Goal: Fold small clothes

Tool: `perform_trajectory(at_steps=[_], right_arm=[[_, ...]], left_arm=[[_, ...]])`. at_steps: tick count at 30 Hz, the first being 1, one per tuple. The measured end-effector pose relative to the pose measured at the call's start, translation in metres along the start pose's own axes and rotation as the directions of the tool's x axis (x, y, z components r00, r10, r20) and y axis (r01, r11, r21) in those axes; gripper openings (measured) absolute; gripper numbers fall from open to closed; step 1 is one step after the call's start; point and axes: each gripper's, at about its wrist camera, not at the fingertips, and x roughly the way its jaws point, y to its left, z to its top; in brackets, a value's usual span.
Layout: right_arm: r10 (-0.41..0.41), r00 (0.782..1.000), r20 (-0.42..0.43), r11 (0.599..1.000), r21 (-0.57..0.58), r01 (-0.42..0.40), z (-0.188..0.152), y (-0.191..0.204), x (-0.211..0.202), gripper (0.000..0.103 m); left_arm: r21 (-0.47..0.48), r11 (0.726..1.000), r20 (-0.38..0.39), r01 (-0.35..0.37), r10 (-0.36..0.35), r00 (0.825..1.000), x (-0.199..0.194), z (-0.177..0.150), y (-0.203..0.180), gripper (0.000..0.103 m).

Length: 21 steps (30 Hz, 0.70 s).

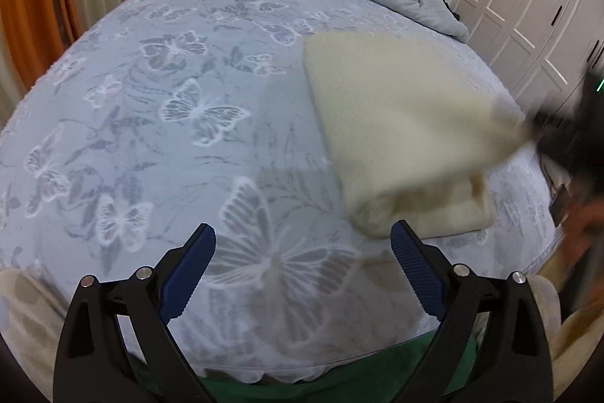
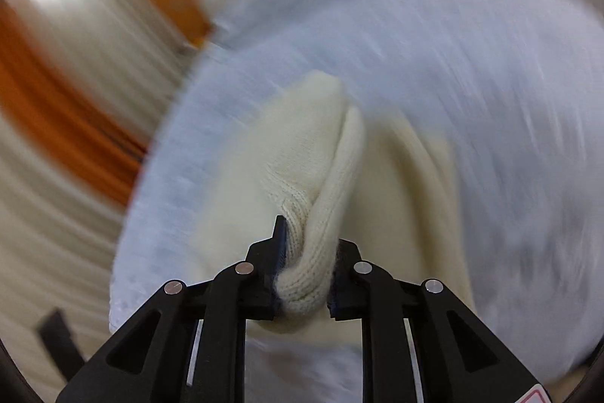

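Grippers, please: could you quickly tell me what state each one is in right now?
Left gripper: open, holding nothing, above the bed.
Right gripper: closed on a bunched edge of the cream sweater.
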Motion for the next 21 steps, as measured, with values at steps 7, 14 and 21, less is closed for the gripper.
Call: perform_trajectory(at_steps=[7, 14, 21], right_arm=[[0.118, 0.993, -0.016, 0.989, 0.094, -0.116, -0.023, -0.033, 0.014, 0.025], [0.12, 0.992, -0.04, 0.991, 0.072, -0.117, -0.019, -0.022, 0.027, 0.039], [0.087, 0.994, 0.066, 0.996, -0.032, -0.085, -0.012, 0.007, 0.003, 0.014]], left_arm=[[0.126, 0.992, -0.045, -0.012, 0.018, 0.999, 0.036, 0.005, -0.039, 0.092], [0.205, 0.977, -0.062, -0.053, 0.067, 0.996, 0.061, 0.009, -0.067, 0.084], [0.224, 0.973, -0.12, -0.052, 0.081, 0.989, 0.07, 0.014, -0.077, 0.042]])
